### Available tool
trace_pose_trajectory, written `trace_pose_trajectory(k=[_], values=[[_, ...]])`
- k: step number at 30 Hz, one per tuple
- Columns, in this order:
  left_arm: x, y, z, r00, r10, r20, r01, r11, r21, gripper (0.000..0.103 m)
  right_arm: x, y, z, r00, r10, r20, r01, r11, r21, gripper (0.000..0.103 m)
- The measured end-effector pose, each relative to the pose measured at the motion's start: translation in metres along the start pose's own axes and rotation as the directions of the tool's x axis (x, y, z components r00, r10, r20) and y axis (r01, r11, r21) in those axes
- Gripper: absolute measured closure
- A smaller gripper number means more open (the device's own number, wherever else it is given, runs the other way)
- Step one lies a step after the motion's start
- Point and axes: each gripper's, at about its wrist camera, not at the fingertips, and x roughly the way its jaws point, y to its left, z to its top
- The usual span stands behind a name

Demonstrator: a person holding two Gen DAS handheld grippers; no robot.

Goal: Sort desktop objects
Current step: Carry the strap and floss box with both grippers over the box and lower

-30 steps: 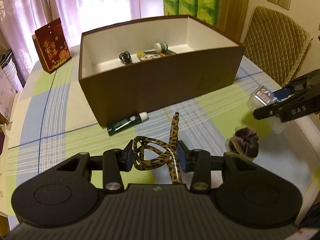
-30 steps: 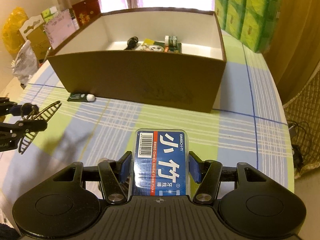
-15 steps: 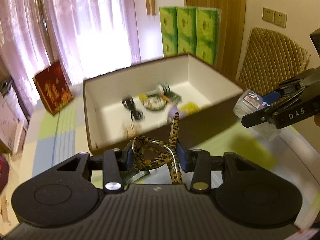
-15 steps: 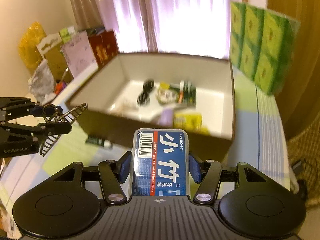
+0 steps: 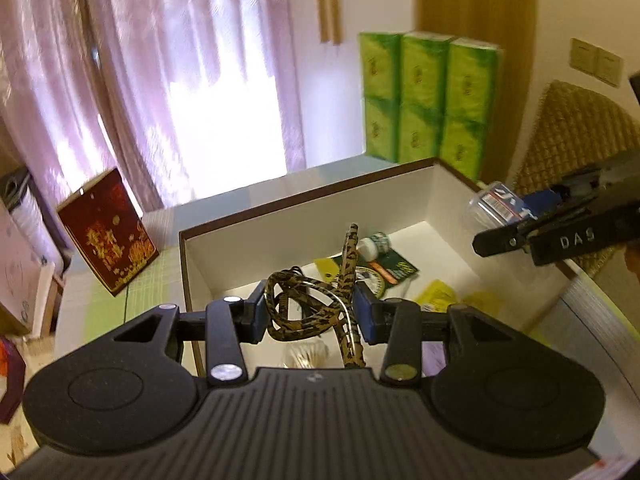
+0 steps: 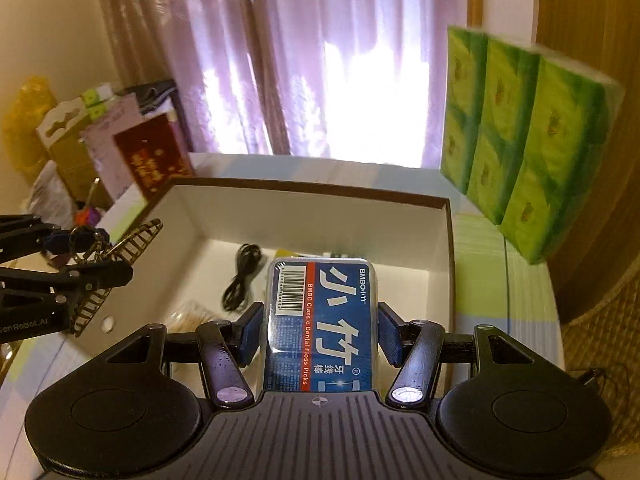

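Both tongs have risen from the counter to above the box. Left tongs pinch the hair clip; right tongs pinch the floss pack. Release looks next.

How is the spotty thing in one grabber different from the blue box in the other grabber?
The leopard-print hair clip in the left gripper is brown and yellow with open loops and a comb of teeth; the floss pick box in the right gripper is a solid rectangle of clear plastic with a blue label. The clip has no writing; the box has words and a barcode. Both are held above the open storage box.
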Motion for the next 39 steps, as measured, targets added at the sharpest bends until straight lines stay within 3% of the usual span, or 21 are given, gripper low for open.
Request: trace_pose_trajectory(k=[5, 11, 20, 23, 30, 32, 34, 35, 39], values=[[0.045, 0.014, 0.012, 0.997, 0.019, -0.069, -0.021, 0.999, -0.028, 0.065, 0.044, -0.012, 0.013, 0.996, -0.037, -0.076, 0.041, 0.998, 0.049, 0.047], [0.087, 0.023, 0.019, 0.991, 0.057, -0.122, -0.059, 0.998, -0.012, 0.065, 0.082, -0.022, 0.02, 0.985, -0.124, -0.123, 0.124, 0.992, -0.005, 0.047], [0.14, 0.021, 0.014, 0.974, 0.126, -0.187, -0.109, 0.989, 0.096, 0.065, 0.115, -0.011, 0.021, 0.959, -0.265, -0.096, 0.237, 0.943, -0.236, 0.047], [0.152, 0.017, 0.01, 0.967, 0.153, -0.204, -0.125, 0.981, 0.147, 0.065, 0.121, -0.011, 0.019, 0.957, -0.279, -0.083, 0.246, 0.927, -0.284, 0.047], [0.166, 0.021, 0.01, 0.956, 0.172, -0.238, -0.134, 0.977, 0.167, 0.065, 0.128, -0.009, 0.018, 0.955, -0.291, -0.058, 0.255, 0.904, -0.343, 0.047], [0.166, 0.022, 0.01, 0.956, 0.174, -0.236, -0.137, 0.977, 0.163, 0.065, 0.128, -0.01, 0.021, 0.959, -0.276, -0.056, 0.241, 0.908, -0.342, 0.045], [0.166, 0.022, 0.011, 0.955, 0.18, -0.237, -0.143, 0.976, 0.167, 0.053, 0.127, -0.01, 0.022, 0.961, -0.273, -0.045, 0.242, 0.908, -0.342, 0.025], [0.166, 0.022, 0.011, 0.954, 0.181, -0.238, -0.143, 0.976, 0.167, 0.05, 0.124, -0.01, 0.022, 0.962, -0.272, -0.033, 0.245, 0.906, -0.344, 0.02], [0.158, 0.022, 0.012, 0.96, 0.168, -0.226, -0.132, 0.978, 0.163, 0.045, 0.114, -0.01, 0.021, 0.971, -0.239, -0.012, 0.22, 0.912, -0.347, 0.019]])
